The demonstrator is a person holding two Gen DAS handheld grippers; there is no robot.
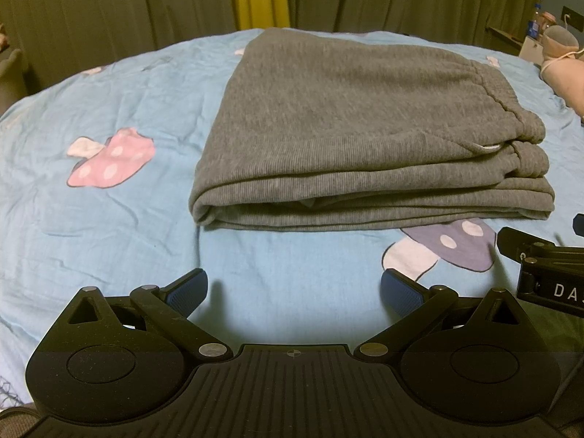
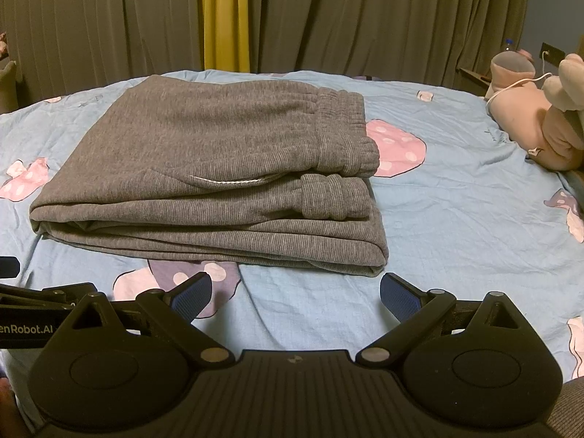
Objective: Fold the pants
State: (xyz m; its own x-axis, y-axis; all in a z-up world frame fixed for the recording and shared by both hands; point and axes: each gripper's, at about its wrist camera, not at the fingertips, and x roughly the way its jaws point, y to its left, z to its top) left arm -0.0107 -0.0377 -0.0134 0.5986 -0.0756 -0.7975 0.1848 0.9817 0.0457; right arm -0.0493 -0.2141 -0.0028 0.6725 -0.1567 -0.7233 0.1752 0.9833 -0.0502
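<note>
Left wrist view: left tongs [image 1: 294, 290] spread wide, blue pads [image 1: 188, 290] empty, held low over the bed sheet [image 1: 120, 219] and clear of the cloth. Just ahead lie the grey pants [image 1: 350, 127], folded into a flat stack of several layers, resting on the sheet near the middle of the bed; elastic waistband [image 1: 511, 106] on the right side of the stack, folded edge facing the tongs. Sheet is pale blue, printed with pink and purple mushrooms, one purple mushroom [image 1: 449, 248] partly under the stack's near right corner. Part of the other tool shows at the right edge. Right wrist view: right tongs [image 2: 295, 294] likewise spread wide and empty, just short of the near right corner of the pants [image 2: 204, 168]. White drawstring [image 2: 226, 181] shows along a pocket fold; ribbed cuffs [image 2: 332, 197] lie below the waistband. Beyond the bed: dark curtains [image 2: 383, 18] with a yellow strip [image 2: 221, 14]; pink stuffed toy [image 2: 529, 120] on the far right of the bed.
</note>
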